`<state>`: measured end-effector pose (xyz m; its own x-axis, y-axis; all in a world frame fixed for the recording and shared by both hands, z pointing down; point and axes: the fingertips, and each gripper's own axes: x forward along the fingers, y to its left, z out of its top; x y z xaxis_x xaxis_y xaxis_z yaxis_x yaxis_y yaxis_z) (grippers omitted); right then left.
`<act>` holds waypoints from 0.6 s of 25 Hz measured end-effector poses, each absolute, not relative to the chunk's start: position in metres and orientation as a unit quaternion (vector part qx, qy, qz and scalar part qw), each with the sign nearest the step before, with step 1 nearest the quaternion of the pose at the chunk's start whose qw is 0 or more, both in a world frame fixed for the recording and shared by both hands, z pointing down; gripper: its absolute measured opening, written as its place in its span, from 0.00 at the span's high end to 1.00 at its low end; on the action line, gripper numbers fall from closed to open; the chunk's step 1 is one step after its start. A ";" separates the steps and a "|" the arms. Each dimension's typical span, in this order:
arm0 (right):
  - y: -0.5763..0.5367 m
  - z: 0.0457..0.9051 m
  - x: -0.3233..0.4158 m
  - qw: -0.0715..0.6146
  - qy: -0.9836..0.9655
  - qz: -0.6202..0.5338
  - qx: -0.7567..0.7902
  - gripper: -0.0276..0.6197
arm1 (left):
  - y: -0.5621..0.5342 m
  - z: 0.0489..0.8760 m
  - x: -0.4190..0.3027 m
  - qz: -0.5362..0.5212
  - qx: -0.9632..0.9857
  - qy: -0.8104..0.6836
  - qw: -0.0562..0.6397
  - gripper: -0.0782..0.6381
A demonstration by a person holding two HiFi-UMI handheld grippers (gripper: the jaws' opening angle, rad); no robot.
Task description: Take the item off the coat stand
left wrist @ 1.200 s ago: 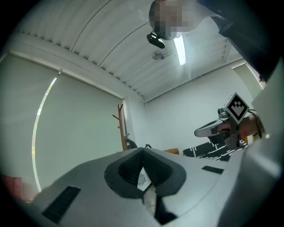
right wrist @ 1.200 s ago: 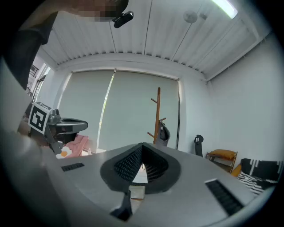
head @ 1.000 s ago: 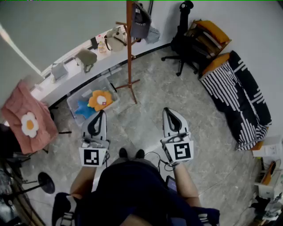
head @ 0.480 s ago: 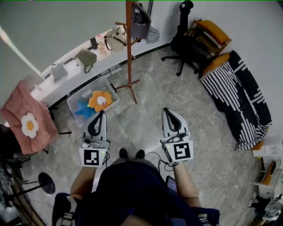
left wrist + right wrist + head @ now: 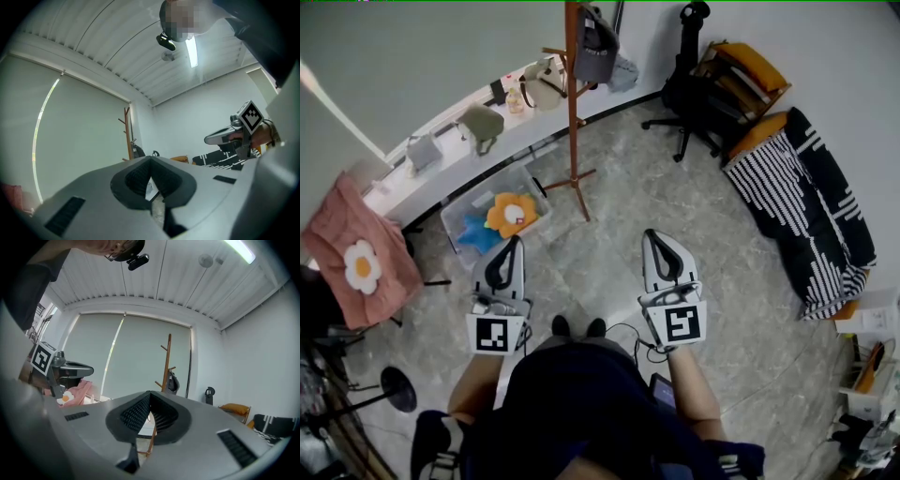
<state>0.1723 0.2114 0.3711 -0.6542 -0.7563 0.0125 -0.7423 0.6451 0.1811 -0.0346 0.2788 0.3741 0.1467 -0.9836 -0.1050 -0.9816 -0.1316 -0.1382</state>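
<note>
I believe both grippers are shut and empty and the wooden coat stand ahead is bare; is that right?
Not quite: the coat stand is not bare; a dark cap hangs near its top, as the head view shows. The left gripper and right gripper are indeed shut and empty.

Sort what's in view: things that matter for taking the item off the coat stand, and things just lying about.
Job: coat stand; grey cap hanging on it; left claw; right claw, both shut.
Lying about: office chair; striped blanket; plastic bin; flower cushion; pink throw.
</note>
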 end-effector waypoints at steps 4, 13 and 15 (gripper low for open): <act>0.210 0.373 0.170 0.052 -0.907 -0.082 0.409 0.88 | 0.279 0.374 -0.033 -0.004 -0.754 0.651 0.087 0.86; 0.200 0.372 0.167 0.046 -0.915 -0.072 0.394 0.48 | 0.276 0.378 -0.032 -0.009 -0.753 0.653 0.080 0.86; 0.199 0.369 0.167 0.043 -0.918 -0.072 0.389 0.44 | 0.276 0.376 -0.031 -0.008 -0.753 0.653 0.085 0.86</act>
<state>0.1666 0.1994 0.3693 -0.6943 -0.7193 0.0222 -0.7070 0.6876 0.1655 -0.0312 0.2764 0.3759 0.1475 -0.9841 -0.0993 -0.9815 -0.1333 -0.1376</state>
